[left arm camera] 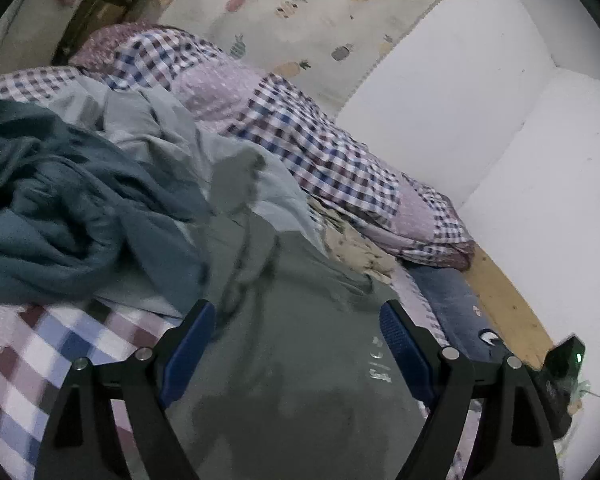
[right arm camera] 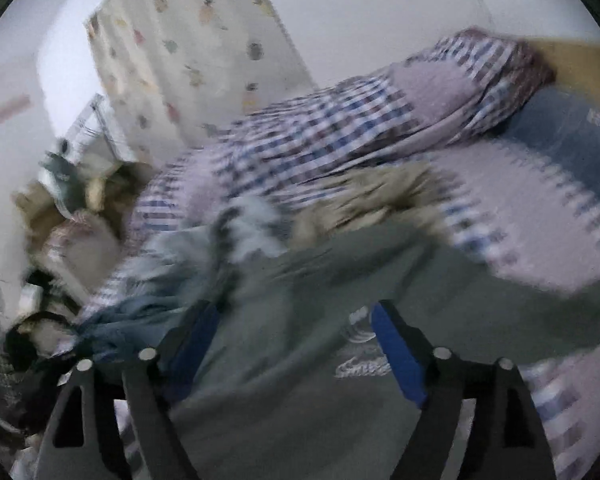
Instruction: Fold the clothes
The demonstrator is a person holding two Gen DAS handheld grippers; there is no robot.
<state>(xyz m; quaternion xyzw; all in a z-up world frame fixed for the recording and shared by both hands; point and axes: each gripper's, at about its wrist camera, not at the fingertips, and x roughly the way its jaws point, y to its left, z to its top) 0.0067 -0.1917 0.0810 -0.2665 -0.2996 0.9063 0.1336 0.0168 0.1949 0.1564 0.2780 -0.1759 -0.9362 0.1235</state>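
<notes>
Left wrist: spread gripper (left arm camera: pixel 298 312) above grey garment (left arm camera: pixel 300 380) (white lettering).

White walls (left arm camera: pixel 452 92), pineapple-print curtain (left arm camera: pixel 300 20), checked bedding (left arm camera: pixel 320 148).

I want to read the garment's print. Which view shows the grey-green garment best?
The left wrist view: the grey-green garment is sharp there, drawcord and white lettering visible. The right wrist view shows it smeared by motion blur.
</notes>
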